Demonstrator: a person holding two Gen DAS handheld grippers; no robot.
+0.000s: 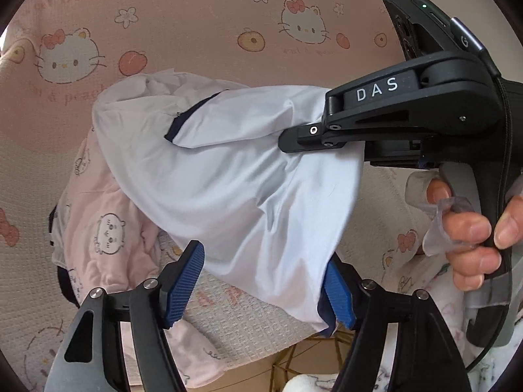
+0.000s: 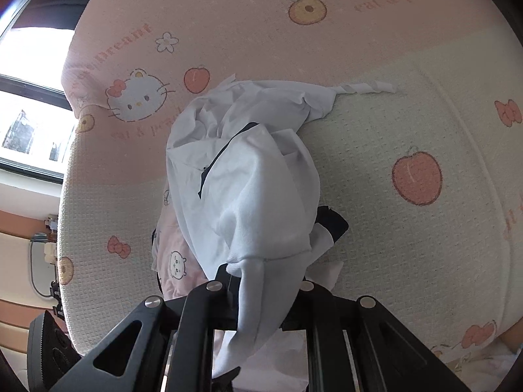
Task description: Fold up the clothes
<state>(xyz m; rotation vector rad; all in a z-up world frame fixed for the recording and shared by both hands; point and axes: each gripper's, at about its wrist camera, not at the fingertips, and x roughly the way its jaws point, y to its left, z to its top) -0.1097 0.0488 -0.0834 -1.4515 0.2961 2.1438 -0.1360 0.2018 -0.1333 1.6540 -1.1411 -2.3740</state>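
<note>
The left tool (image 1: 261, 285) stands released, its ribbed blue pads (image 1: 183, 285) spread to either side of the low hem of the white garment (image 1: 235, 176); the cloth brushes the right-hand pad, but nothing pinches it. Just to the left and underneath lies a pink printed garment (image 1: 101, 228), soft and rumpled, on the bed cover (image 1: 196, 32), a waffle-textured pink and cream sheet with cat and peach prints. The white piece is thin, smooth knit with dark navy trim (image 1: 186, 119), and it runs long from that hem up and rightward to the right tool (image 1: 294, 135), which is clenched on a bunched corner and holds the fabric partly off the bed. So the free hem lies straight ahead of the left tool, which looks the nearer one to take it. A hand (image 1: 474, 238) grips the right tool's handle at far right.
</note>
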